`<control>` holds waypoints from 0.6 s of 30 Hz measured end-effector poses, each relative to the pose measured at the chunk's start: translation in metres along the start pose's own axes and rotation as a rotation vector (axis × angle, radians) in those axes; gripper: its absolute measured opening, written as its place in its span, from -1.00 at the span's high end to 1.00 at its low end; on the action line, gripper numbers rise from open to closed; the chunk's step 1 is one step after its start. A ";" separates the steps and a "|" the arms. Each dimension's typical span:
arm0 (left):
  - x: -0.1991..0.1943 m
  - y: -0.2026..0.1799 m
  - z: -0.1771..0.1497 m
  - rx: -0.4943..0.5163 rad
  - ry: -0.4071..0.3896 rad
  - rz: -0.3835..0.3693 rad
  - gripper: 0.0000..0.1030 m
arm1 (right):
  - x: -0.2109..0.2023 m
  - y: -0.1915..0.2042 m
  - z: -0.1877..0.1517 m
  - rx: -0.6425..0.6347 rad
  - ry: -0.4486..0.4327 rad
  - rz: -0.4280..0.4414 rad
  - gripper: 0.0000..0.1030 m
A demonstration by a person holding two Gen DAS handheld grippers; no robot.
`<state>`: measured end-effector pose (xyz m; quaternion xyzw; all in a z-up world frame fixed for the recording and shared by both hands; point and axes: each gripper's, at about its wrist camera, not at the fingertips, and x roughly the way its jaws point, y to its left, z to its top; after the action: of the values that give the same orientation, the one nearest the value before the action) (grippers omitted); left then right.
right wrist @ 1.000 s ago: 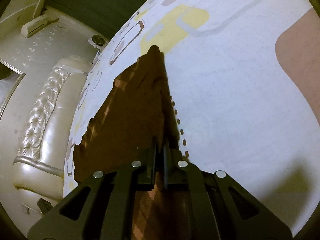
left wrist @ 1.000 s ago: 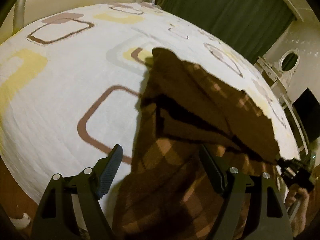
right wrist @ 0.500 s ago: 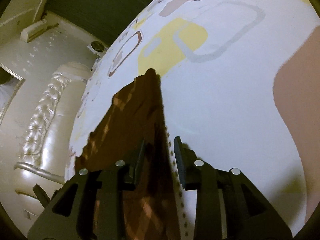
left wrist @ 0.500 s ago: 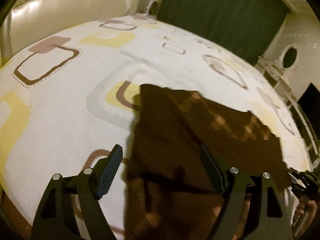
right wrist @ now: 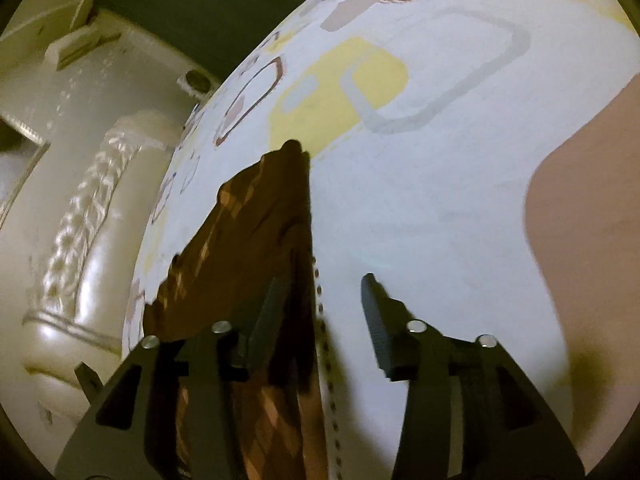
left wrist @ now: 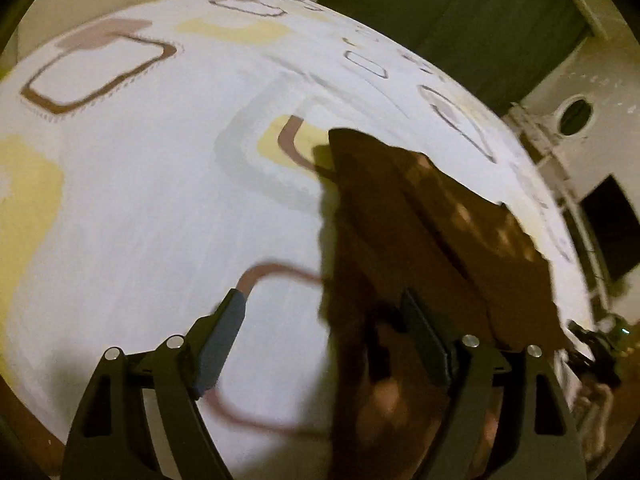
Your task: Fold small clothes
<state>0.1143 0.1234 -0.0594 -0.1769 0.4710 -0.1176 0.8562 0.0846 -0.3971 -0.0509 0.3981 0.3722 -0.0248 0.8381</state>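
Observation:
A brown checked cloth [left wrist: 440, 240] lies folded on the white patterned bed sheet [left wrist: 160, 200]. My left gripper [left wrist: 324, 320] stands open low over the sheet. The cloth's near left edge lies between its fingers, close to the right finger [left wrist: 424, 336], and neither pad presses on it. In the right wrist view the same cloth [right wrist: 248, 240] stretches away to a point. My right gripper [right wrist: 324, 300] has its jaws opening; the cloth's edge lies beside the left finger [right wrist: 268, 312], and the pads are off it. That gripper [left wrist: 596, 344] also shows at the cloth's far right corner.
A padded cream headboard [right wrist: 80, 260] runs along the bed's side. Dark green curtains [left wrist: 460, 8] hang behind the bed. A white dresser with an oval mirror [left wrist: 576, 116] and a dark screen [left wrist: 612, 232] stand past the bed's far edge.
My right gripper was shut on the cloth's edge and has opened, letting it go. The lifted cloth has sunk flat onto the sheet. My left gripper has shifted sideways along the bed.

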 end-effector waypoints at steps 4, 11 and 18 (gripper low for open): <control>-0.024 0.015 -0.026 0.023 0.071 -0.083 -0.55 | -0.013 -0.005 -0.012 -0.037 0.086 0.049 0.14; -0.042 0.013 -0.069 0.029 0.180 -0.272 -0.58 | -0.028 -0.010 -0.054 -0.068 0.275 0.154 0.13; -0.024 -0.016 -0.098 0.097 0.249 -0.283 -0.61 | -0.044 -0.006 -0.096 -0.115 0.382 0.253 0.00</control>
<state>0.0183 0.0983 -0.0829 -0.1839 0.5375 -0.2803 0.7737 -0.0074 -0.3467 -0.0654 0.3906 0.4720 0.1773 0.7702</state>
